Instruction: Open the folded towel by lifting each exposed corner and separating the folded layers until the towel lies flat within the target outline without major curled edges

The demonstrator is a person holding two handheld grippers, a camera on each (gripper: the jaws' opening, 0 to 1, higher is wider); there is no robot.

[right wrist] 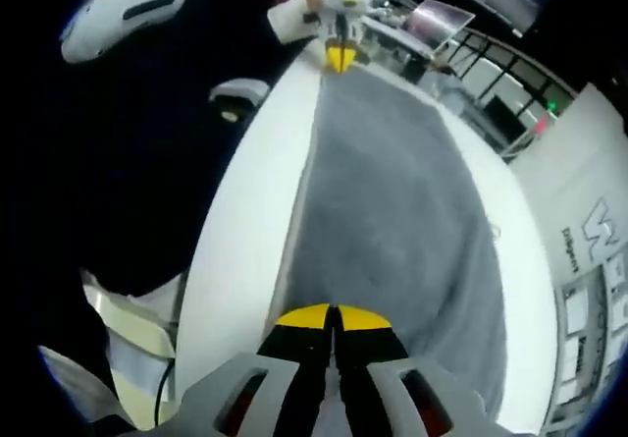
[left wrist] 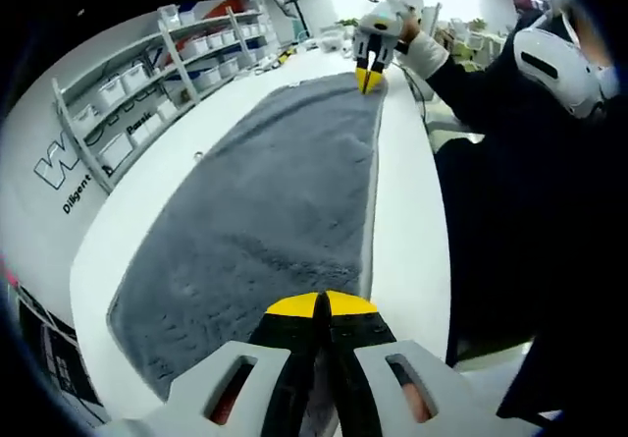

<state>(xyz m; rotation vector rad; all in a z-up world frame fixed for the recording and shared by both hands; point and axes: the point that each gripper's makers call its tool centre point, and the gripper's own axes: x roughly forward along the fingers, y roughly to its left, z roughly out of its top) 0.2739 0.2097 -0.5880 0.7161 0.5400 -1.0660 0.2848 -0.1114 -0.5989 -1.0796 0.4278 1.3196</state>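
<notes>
While pinched endwise (both grippers), towel [left wrist: 265,211] lengthwise

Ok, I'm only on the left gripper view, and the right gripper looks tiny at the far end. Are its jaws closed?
Observer: Yes. In the right gripper view, the right gripper has its yellow tips pressed together on the end edge of the towel.
Operator: Any folds or curls near those tips?
Observer: None that I can see. At that end the towel lies smooth right up to the tips.
</notes>
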